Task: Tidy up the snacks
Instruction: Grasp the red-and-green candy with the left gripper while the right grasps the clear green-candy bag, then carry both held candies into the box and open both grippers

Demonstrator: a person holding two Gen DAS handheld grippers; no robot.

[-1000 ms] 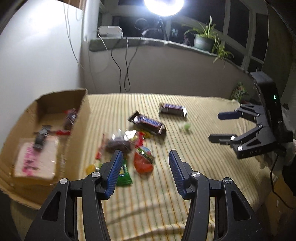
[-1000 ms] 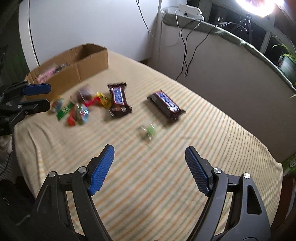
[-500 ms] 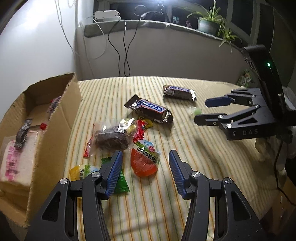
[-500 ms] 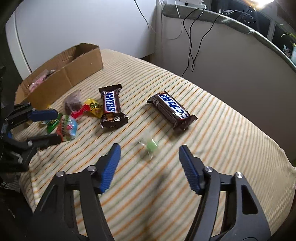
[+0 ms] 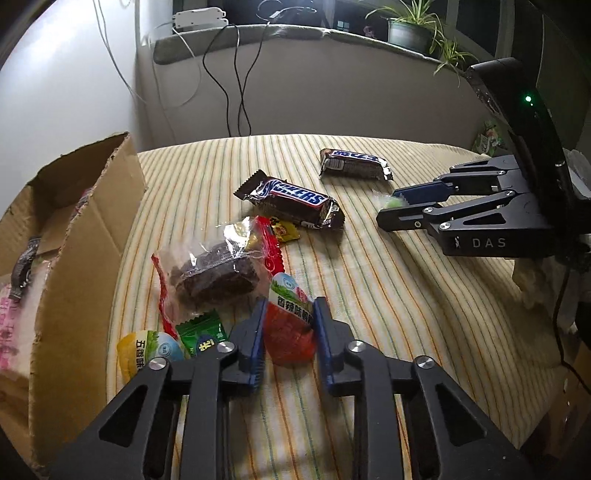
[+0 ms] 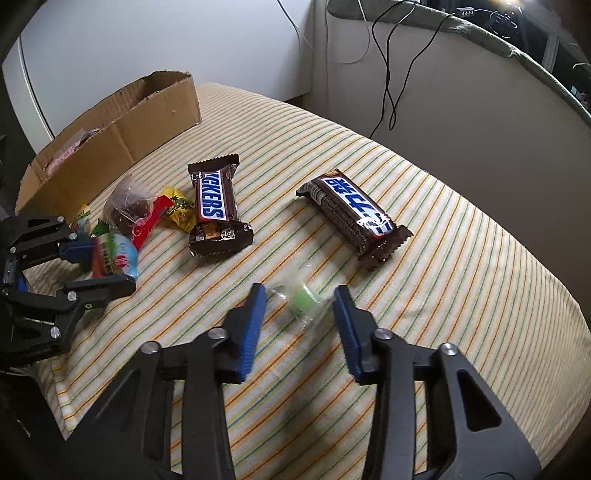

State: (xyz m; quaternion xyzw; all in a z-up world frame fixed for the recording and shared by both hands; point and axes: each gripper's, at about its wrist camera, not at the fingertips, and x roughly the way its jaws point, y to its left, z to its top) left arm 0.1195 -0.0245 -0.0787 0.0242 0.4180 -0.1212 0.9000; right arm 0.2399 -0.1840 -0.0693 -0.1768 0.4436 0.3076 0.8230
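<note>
Grab stage: my left gripper (image 5: 289,332) pinches the red-and-white snack pouch (image 5: 290,325) bottom-centre, right gripper (image 6: 299,314) spread around the small green wrapped candy (image 6: 303,301), needs closing next.

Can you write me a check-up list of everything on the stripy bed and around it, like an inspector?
Surface: striped yellow cloth, bare at the right.
Job's things: brown cardboard box at the left; two brown Snickers bars; clear-wrapped brown cake; red jelly pouch; small green wrapped candy; yellow pouch; green sachet; yellow candy.
Clutter: nothing seen.
Grippers: left gripper fingers against the red jelly pouch, still on the cloth; right gripper open around the green candy, not touching.
Cables: black and white cables hang down the wall.
Surroundings: potted plant on the ledge.
</note>
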